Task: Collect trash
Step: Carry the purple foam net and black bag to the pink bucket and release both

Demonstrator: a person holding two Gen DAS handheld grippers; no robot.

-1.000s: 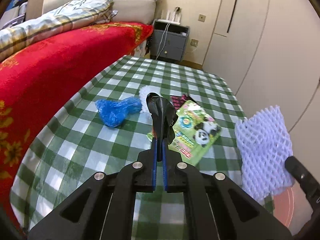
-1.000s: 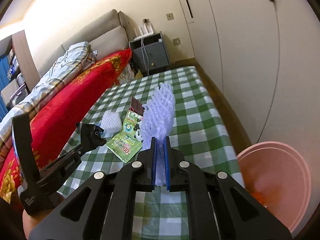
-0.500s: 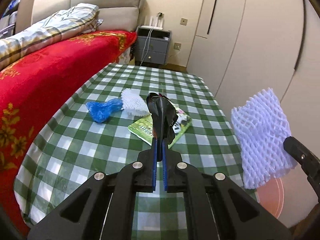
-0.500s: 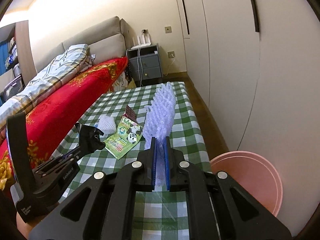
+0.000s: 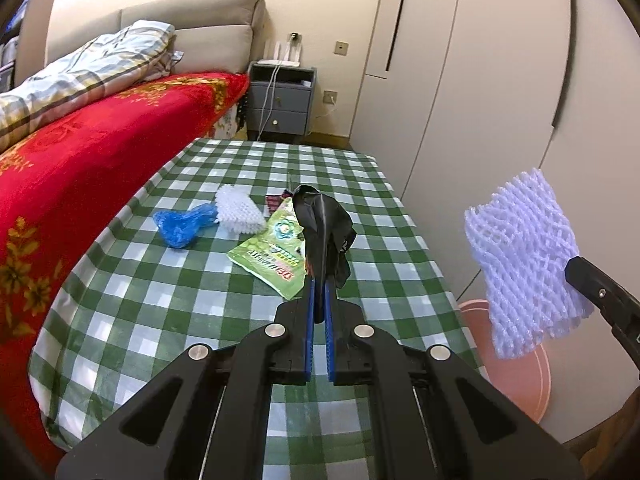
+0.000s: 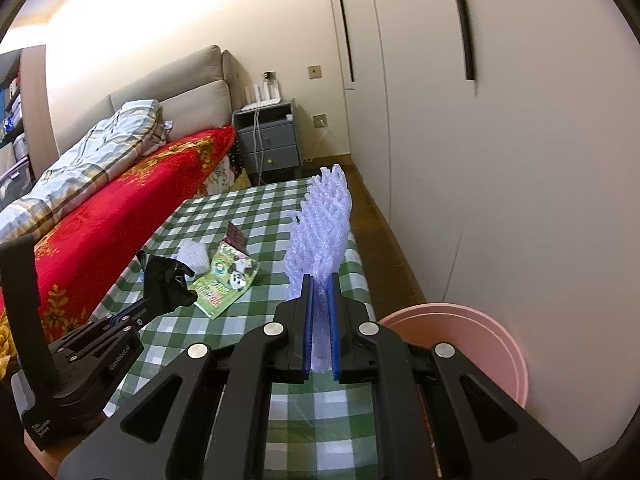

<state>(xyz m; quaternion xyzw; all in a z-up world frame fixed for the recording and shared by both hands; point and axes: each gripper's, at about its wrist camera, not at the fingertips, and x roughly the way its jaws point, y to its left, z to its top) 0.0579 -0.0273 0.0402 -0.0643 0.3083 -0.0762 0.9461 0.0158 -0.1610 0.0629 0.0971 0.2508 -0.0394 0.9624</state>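
Note:
My left gripper (image 5: 318, 280) is shut on a crumpled black plastic wrapper (image 5: 324, 224), held above the green checked tablecloth (image 5: 200, 288). The right gripper (image 6: 321, 280) is shut on a white foam fruit net (image 6: 320, 220), which also shows at the right of the left wrist view as the foam net (image 5: 524, 260). A pink bin (image 6: 472, 344) stands on the floor right of the table, below and right of the net. On the cloth lie a blue plastic bag (image 5: 182, 226), a second white foam net (image 5: 238, 210), a green panda snack packet (image 5: 276, 252) and a small dark wrapper (image 6: 236, 236).
A bed with a red blanket (image 5: 80, 168) runs along the table's left side. A grey nightstand (image 5: 280, 104) stands at the far end. Pale wardrobe doors (image 6: 500, 160) line the right, with a strip of wooden floor (image 6: 380, 216) between them and the table.
Both grippers have drawn back and risen from the table with their loads, so the litter on the cloth looks farther away. More of the pink bin shows at the right.

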